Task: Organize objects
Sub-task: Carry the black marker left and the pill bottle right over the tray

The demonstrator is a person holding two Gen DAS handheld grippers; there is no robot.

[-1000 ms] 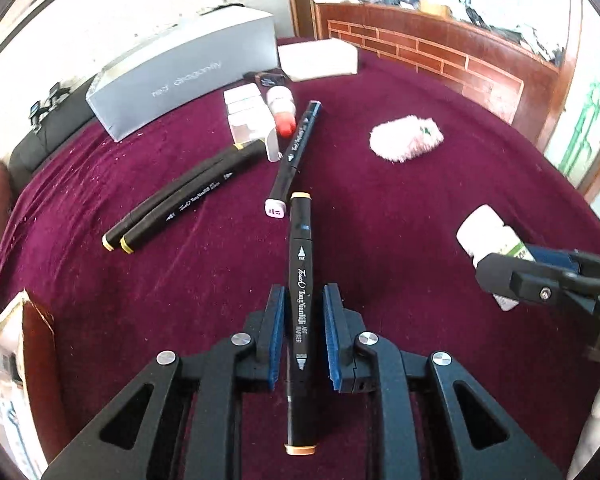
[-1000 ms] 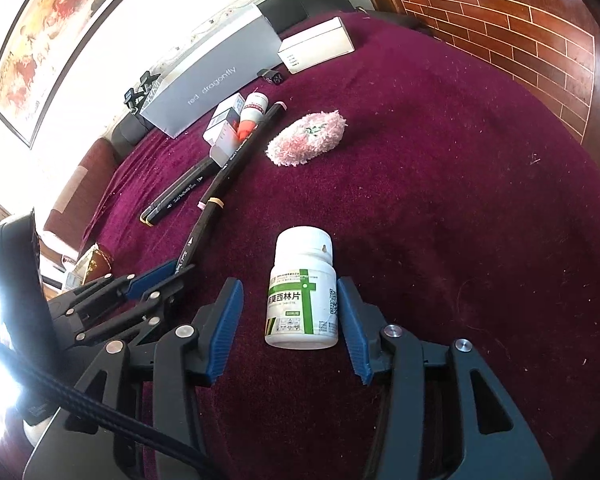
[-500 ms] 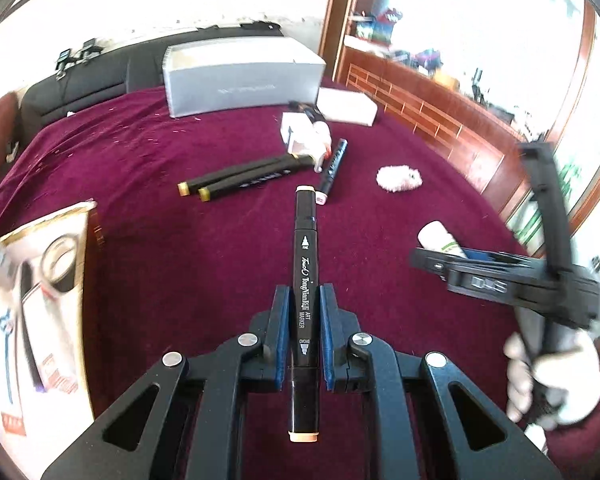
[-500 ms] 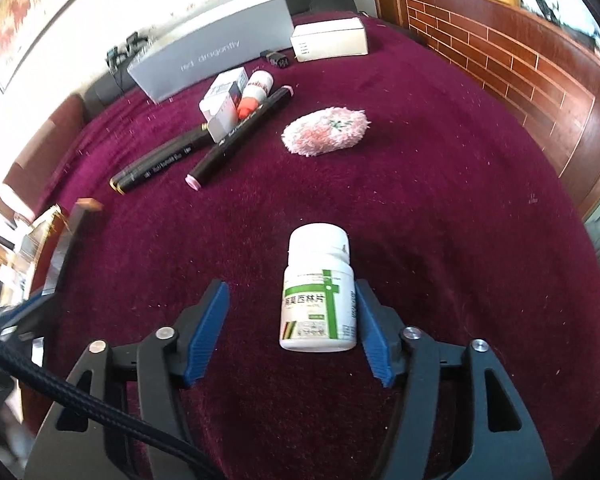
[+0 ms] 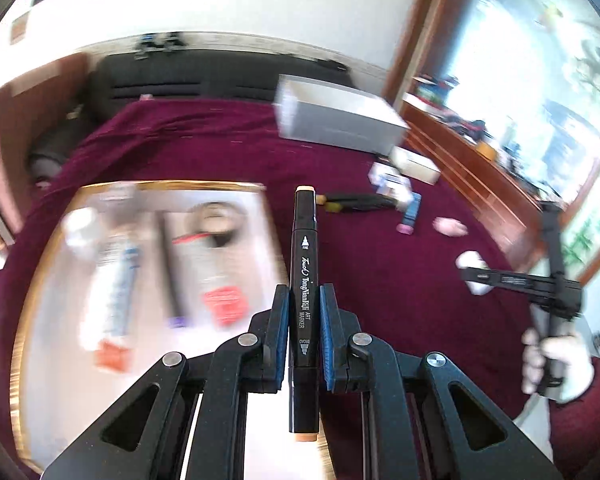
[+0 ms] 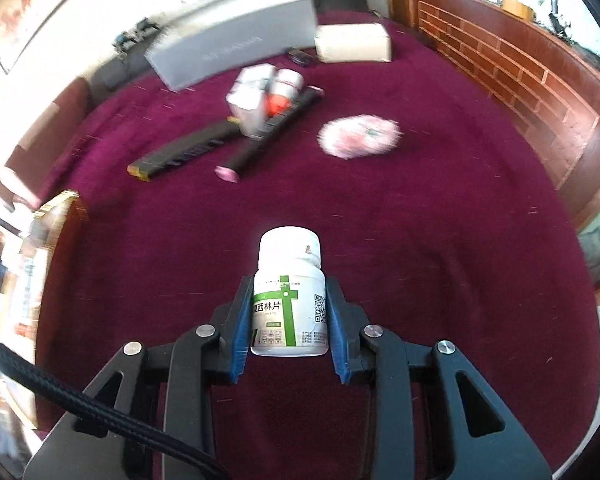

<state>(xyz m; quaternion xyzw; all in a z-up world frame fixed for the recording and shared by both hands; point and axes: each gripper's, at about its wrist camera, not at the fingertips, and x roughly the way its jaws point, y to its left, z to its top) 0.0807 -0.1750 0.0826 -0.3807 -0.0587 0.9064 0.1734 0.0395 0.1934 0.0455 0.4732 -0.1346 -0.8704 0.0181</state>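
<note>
A home living room: a framed painting (image 6: 4, 20) on the white wall, a dark sofa (image 5: 172, 80), wood-panelled cabinetry (image 6: 520, 72), and a burgundy-clothed tabletop (image 6: 420, 200).

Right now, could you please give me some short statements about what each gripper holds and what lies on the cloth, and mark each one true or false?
1. The left gripper is shut on a black marker. True.
2. The right gripper is open and holds nothing. False: it is shut on a white pill bottle.
3. The pill bottle's label bears a green cross. True.
4. The fluffy pink item lies inside the tray. False: it lies on the maroon cloth.
5. The held marker has blue end caps. False: they are pale orange.
</note>
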